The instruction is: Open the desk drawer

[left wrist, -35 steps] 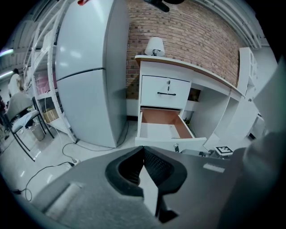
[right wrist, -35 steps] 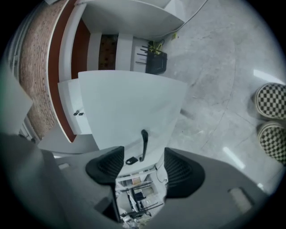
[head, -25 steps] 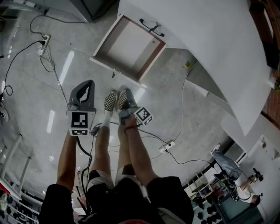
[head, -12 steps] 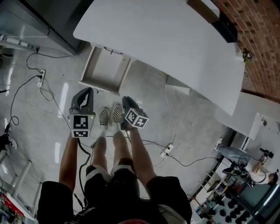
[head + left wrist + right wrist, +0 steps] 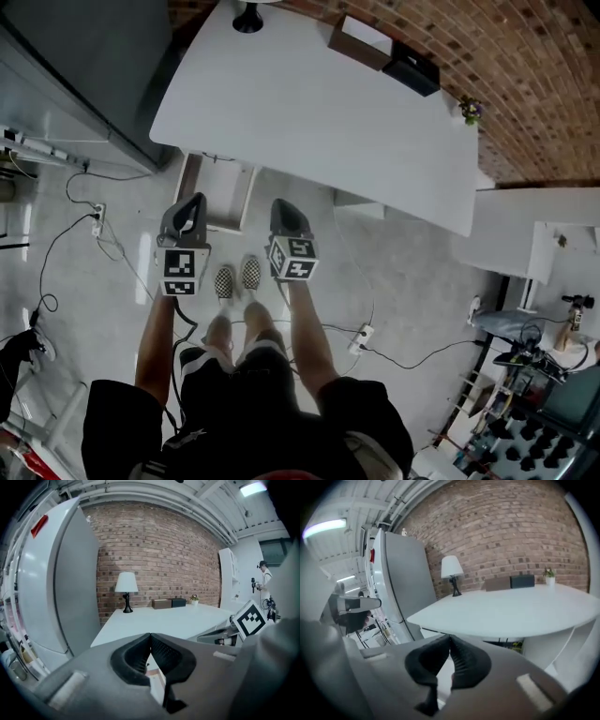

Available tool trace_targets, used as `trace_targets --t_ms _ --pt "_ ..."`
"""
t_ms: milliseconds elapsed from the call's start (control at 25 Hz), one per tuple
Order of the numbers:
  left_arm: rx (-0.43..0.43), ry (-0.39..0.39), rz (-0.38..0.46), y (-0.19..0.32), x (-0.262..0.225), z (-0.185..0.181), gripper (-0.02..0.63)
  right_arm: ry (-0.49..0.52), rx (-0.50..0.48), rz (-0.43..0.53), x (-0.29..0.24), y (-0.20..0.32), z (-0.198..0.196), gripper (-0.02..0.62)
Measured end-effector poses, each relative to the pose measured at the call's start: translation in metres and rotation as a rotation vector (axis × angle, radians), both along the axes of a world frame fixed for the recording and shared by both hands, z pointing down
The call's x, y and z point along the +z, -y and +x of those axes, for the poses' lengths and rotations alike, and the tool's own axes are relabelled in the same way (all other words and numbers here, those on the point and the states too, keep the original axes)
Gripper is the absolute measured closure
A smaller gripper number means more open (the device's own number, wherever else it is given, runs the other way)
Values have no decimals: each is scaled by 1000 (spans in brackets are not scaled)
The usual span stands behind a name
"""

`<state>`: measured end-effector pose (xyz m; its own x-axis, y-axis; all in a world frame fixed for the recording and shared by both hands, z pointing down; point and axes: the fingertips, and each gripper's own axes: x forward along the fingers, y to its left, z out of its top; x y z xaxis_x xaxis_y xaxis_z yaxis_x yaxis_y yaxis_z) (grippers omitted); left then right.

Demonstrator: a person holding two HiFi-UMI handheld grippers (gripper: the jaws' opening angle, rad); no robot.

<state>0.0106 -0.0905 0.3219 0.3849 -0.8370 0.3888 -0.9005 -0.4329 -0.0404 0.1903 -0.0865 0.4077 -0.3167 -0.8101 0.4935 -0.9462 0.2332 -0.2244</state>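
Two tools: the left tool and the right tool are held up in the air side by side, a little apart. Both point at the bench.
Left tool: its black jaws are pressed together at the tips, and nothing is pinched.
Right tool: its jaws have just been closing and are pressed together, with nothing between them.
Drawer: the drawer is pulled out from under the near edge of the bench. It is low down, just ahead of the left tool's tip.
Bench: white and wide, in front of both tools.
Lamp: a white lamp stands on the far side of the bench, ahead of the left tool.
Boxes: a brown box and a black box sit side by side at the far edge, past the right tool.
Plant: a tiny plant is farther right of the boxes.
Wall: a brick wall stands behind the bench.
Shoes: checked shoes stand on the floor, below and between the tools.
Cables: black cables lie on the floor, left of the left tool.
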Motion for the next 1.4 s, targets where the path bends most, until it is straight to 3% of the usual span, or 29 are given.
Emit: trace_targets --t_ms 360,680,960,1400 --pt "57 -7 147 10 -111 31 597 -58 -14 231 -168 27 12 588" --pt "80 -23 278 -5 -193 33 597 -101 -43 386 -266 1 2 589" --pt "65 -33 313 -32 -222 16 597 -126 -38 449 -300 -35 -6 588" --pt "28 -64 272 -74 -223 -4 597 -146 -31 466 -308 -81 -3 589"
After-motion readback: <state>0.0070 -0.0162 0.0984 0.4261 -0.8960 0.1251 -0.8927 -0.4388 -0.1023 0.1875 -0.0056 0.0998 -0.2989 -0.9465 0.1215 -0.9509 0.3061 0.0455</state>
